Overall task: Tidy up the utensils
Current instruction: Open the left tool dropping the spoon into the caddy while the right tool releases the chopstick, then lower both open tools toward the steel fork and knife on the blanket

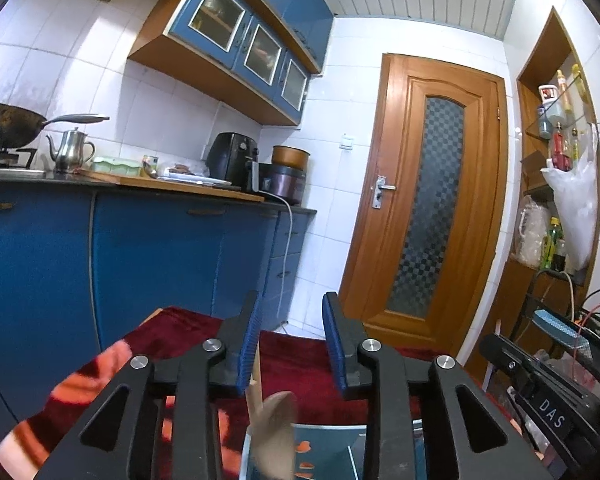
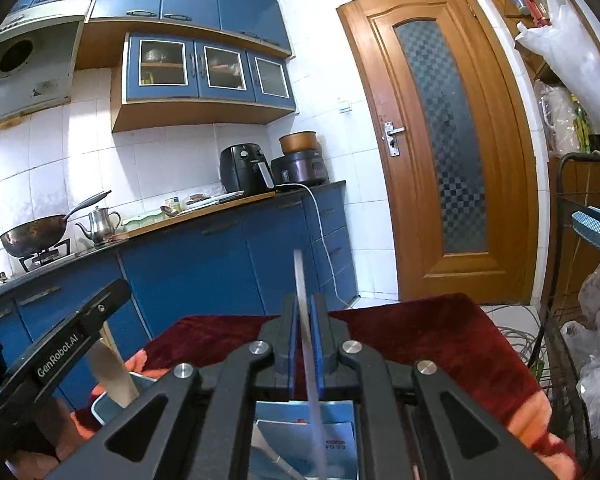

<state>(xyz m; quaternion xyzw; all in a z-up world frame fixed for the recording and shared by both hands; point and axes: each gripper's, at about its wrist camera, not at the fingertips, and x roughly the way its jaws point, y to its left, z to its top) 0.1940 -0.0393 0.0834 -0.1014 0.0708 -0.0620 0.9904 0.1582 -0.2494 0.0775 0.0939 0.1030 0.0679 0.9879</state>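
My left gripper (image 1: pixel 292 324) is open, its blue pads apart. Below it a blurred wooden utensil (image 1: pixel 274 436) and a thin stick (image 1: pixel 256 372) stand up from a blue-green holder (image 1: pixel 328 452) on the red cloth (image 1: pixel 296 364). My right gripper (image 2: pixel 305 320) is shut on a thin, flat, pale utensil (image 2: pixel 306 320) that stands upright between the pads, above the blue-green holder (image 2: pixel 340 432). The left gripper's body (image 2: pixel 60 344) shows at the left of the right wrist view, over a pale spatula-like utensil (image 2: pixel 112 376) in a second holder (image 2: pixel 100 412).
Blue kitchen cabinets (image 1: pixel 160 248) and a counter with a wok (image 2: pixel 34 236), kettle (image 2: pixel 100 220) and air fryer (image 2: pixel 246 168) stand behind. A wooden door (image 2: pixel 440 140) is to the right. A wire rack with bags (image 2: pixel 580 320) is at the far right.
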